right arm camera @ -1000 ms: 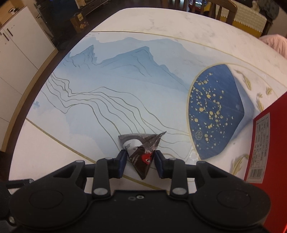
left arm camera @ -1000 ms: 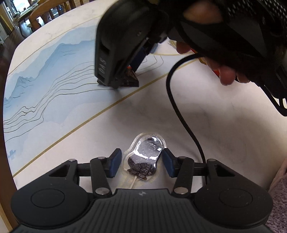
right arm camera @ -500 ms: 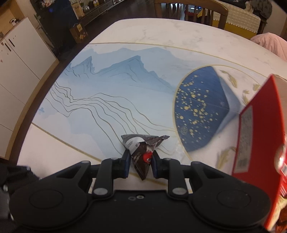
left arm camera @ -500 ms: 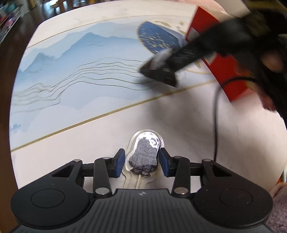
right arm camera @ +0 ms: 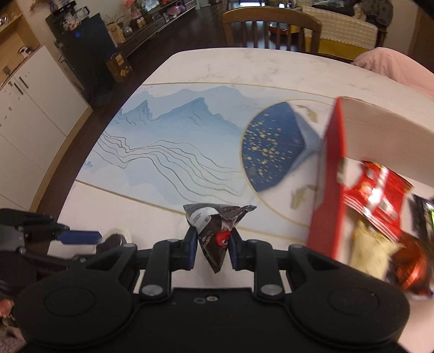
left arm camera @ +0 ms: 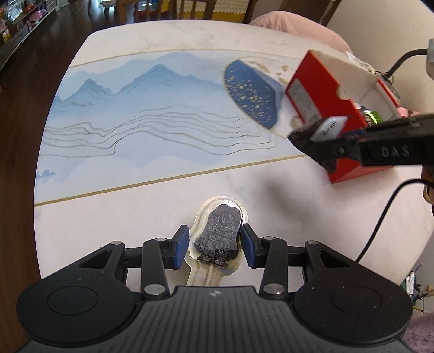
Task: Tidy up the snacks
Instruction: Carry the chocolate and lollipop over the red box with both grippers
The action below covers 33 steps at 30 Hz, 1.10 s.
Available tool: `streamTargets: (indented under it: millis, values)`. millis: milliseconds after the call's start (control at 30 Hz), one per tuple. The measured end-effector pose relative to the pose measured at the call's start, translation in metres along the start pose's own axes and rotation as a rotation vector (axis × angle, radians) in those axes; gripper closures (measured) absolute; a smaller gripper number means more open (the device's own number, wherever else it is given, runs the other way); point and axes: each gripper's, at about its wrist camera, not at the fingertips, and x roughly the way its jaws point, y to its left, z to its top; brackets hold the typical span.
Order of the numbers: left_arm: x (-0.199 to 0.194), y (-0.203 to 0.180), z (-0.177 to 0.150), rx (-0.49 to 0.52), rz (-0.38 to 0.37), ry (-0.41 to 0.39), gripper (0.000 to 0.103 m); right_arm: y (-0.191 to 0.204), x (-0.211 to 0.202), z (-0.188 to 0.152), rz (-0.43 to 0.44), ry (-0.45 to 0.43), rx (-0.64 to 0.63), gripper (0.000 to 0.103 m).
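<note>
My left gripper (left arm camera: 214, 244) is shut on a clear blister pack with a dark figure-shaped chocolate lollipop (left arm camera: 219, 236), held just above the white table (left arm camera: 135, 211). A dark triangular snack packet (right arm camera: 214, 236) with a red spot is pinched in my shut right gripper (right arm camera: 213, 248). To its right stands an open red box (right arm camera: 325, 190) holding a red packet (right arm camera: 379, 190) and a pale one (right arm camera: 371, 252). In the left wrist view the right gripper's fingers (left arm camera: 325, 149) hover at the red box (left arm camera: 312, 92). The left gripper's blue finger (right arm camera: 78, 236) shows at the lower left.
The table carries a blue mountain print (left arm camera: 152, 108) and a dark blue gold-speckled disc (right arm camera: 271, 146). A black cable (left arm camera: 379, 217) trails over the right side. A wooden chair (right arm camera: 271, 24) stands at the far edge, with a pink cushion (left arm camera: 298, 24) beside it.
Both grippers have closed on their snacks and risen from the table. The right gripper has carried the dark packet rightward to the red box. The left wrist has rolled.
</note>
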Motion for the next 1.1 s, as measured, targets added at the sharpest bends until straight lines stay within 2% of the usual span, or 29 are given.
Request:
streamTargets:
  millis: [233,500,833,1100]
  values:
    - [-0.03,-0.035,0.015,0.049,-0.035,-0.035,0.063,-0.022,-0.047,-0.019,-0.03,-0.042,0.064,0.08]
    - [-0.044,-0.093,0.052,0.1,-0.035,-0.083,0.063,-0.068,-0.093,-0.026,-0.064,-0.104,0.092,0.08]
    - [-0.02,-0.185,0.097,0.138,-0.026,-0.088,0.063,-0.159,-0.116,-0.032,-0.089,-0.117,0.12,0.08]
    - [0.01,-0.241,0.132,0.153,-0.025,-0.066,0.063,-0.222,-0.119,-0.037,-0.132,-0.101,0.132,0.08]
